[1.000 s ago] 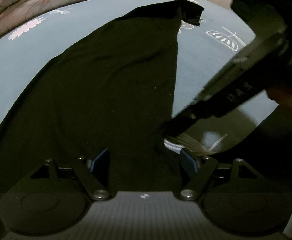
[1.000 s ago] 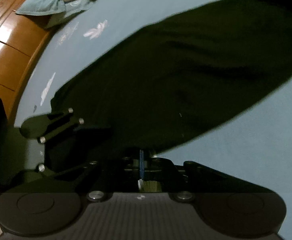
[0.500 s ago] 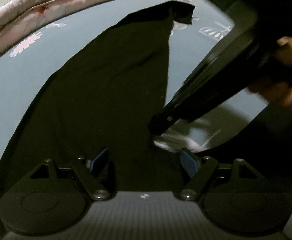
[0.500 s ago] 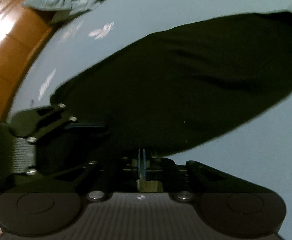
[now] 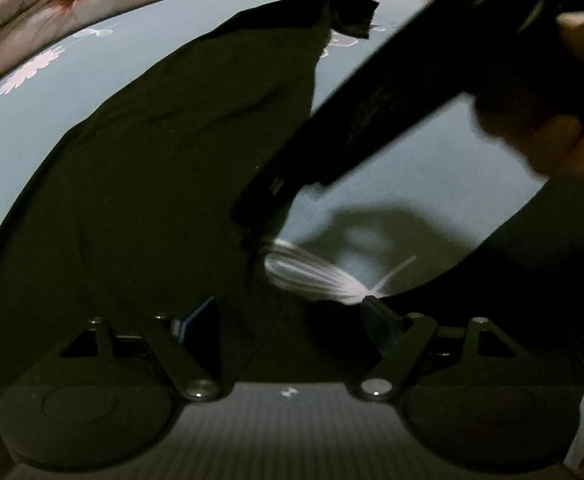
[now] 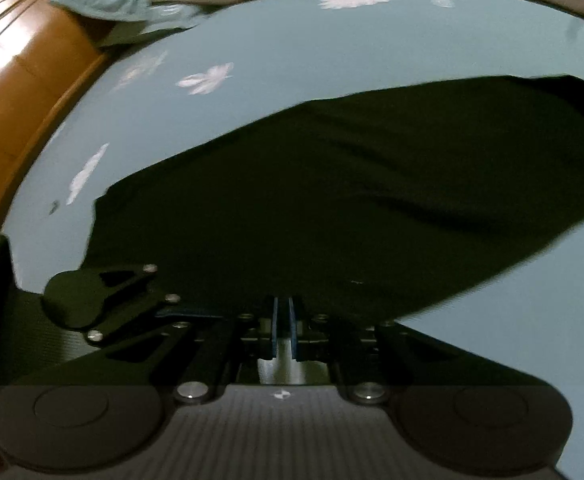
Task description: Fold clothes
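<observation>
My right tongs (image 6: 282,322) are pinched nearly closed on the near edge of the black garment (image 6: 352,208), which lies spread ahead of them on the bed (image 6: 292,52); my left tongs (image 5: 288,320) stand released over its near part. The thin hold could slip and the fold go crooked. Dark cloth hides seams; blur hides the pinch.

The black garment (image 6: 352,208) is matt, soft cloth with shallow creases. The bedsheet (image 6: 292,80) under it, blue-grey, is smooth matt fabric printed with pale flowers. At upper left of the right wrist view, the headboard (image 6: 24,92) is glossy varnished wood. Both grippers' bodies look like matt black plastic with shiny metal screws.
</observation>
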`<state>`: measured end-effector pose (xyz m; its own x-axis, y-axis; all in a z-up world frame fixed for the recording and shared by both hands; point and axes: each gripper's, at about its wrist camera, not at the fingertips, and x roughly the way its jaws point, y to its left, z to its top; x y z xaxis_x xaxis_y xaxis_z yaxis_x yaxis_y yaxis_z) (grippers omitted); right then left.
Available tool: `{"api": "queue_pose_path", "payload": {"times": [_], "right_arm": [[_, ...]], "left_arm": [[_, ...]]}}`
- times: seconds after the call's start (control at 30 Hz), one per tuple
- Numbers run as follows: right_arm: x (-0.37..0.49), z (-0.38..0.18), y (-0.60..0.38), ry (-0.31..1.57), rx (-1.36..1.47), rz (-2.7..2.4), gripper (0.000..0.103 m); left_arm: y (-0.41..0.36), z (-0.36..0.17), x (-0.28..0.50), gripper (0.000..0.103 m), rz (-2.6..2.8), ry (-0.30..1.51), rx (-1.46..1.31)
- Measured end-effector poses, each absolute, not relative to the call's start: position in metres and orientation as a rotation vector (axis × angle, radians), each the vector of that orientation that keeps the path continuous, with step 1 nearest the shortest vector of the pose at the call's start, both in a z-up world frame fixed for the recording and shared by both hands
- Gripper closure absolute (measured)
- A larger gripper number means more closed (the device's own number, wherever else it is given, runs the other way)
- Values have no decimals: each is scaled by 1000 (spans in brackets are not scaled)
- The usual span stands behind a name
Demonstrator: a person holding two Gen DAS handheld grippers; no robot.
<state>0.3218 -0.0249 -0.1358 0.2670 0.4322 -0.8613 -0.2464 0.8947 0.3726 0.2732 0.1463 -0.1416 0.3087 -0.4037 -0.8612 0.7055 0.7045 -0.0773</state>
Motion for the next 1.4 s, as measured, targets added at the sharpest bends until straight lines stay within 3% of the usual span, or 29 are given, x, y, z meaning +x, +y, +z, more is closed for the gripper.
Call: {"api": "queue_pose_path", "payload": {"times": [0.13,0.33,0.77,1.0,1.1,1.4], "right_arm": [[324,-138,-17,1222,146,486,97],[325,-124,-31,1198,131,456,93],[320,-110,-47,1180,137,373,88],[301,-93,-67,1141,142,321,87],[293,-83,-85,1084,103,286,76],[297,-73,-219,964,96,163,73]], "left_arm": [[151,-134,274,24,-754,998,348],[181,-127,294,24,-662,960,395],[262,-148,329,23,-530,1076,205],[215,-117,309,23,-615,1016,189],[177,-109,299,23,-603,969,230],[59,-98,269,23,-430,933,189]]}}
